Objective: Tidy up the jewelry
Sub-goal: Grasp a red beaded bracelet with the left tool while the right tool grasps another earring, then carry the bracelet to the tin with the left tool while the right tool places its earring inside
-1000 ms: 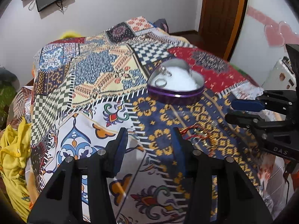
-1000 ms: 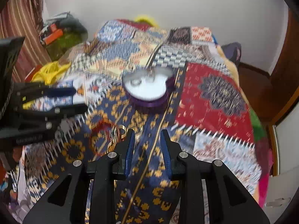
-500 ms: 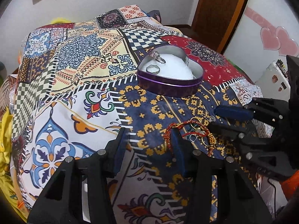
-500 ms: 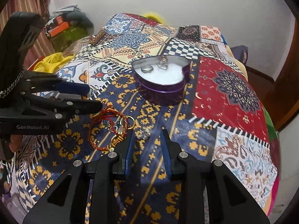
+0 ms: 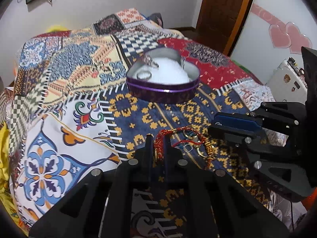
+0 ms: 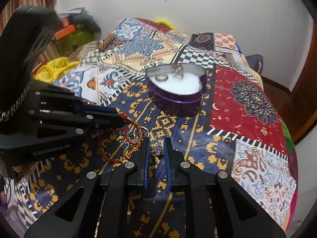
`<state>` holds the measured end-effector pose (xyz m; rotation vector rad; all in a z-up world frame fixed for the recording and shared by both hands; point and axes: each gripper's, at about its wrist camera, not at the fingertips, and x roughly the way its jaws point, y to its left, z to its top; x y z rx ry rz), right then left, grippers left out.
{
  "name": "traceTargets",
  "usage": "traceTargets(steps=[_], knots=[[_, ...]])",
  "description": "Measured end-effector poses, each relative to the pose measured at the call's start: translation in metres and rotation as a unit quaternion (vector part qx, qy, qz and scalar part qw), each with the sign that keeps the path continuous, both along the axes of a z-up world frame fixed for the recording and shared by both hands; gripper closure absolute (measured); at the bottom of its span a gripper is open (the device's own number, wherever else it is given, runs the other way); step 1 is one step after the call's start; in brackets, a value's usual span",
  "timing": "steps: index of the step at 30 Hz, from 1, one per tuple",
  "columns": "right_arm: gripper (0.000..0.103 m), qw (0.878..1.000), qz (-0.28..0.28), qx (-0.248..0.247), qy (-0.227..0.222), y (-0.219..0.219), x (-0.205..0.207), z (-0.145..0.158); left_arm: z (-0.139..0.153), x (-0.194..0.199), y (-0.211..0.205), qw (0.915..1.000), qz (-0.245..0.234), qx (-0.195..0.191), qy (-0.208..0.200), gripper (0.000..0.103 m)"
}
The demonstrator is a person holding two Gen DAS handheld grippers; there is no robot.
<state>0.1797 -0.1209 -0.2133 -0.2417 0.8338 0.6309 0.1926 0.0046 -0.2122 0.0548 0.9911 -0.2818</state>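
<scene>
A purple heart-shaped tin [image 5: 164, 94] with white padding stands on the patterned bedspread and holds two silver rings [image 5: 144, 75]; it also shows in the right wrist view [image 6: 178, 99]. My left gripper [image 5: 159, 138] is shut on a red thread bracelet [image 5: 160, 142], part of a tangle of red and gold jewelry [image 6: 128, 138]. My right gripper [image 6: 156, 144] is narrowly open around a small silver ornate ring [image 6: 158, 150] lying on the cloth, not pinching it.
The bedspread [image 6: 247, 99] covers a bed with yellow cloth [image 6: 55, 67] and clutter at its left side. A wooden door [image 5: 223, 10] stands at the far right. Each gripper shows in the other's view [image 5: 257, 130].
My left gripper has closed from wide open onto the red bracelet. My right gripper has moved forward so that the silver ring lies between its fingers.
</scene>
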Motion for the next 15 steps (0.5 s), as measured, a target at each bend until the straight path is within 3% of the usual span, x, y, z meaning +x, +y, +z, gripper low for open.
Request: traceTargets(steps=[15], knots=[[0.091, 0.997, -0.036, 0.052, -0.045, -0.025, -0.009, 0.051, 0.058, -0.019, 0.015, 0.9976, 0.021, -0.007, -0.066, 0.097]])
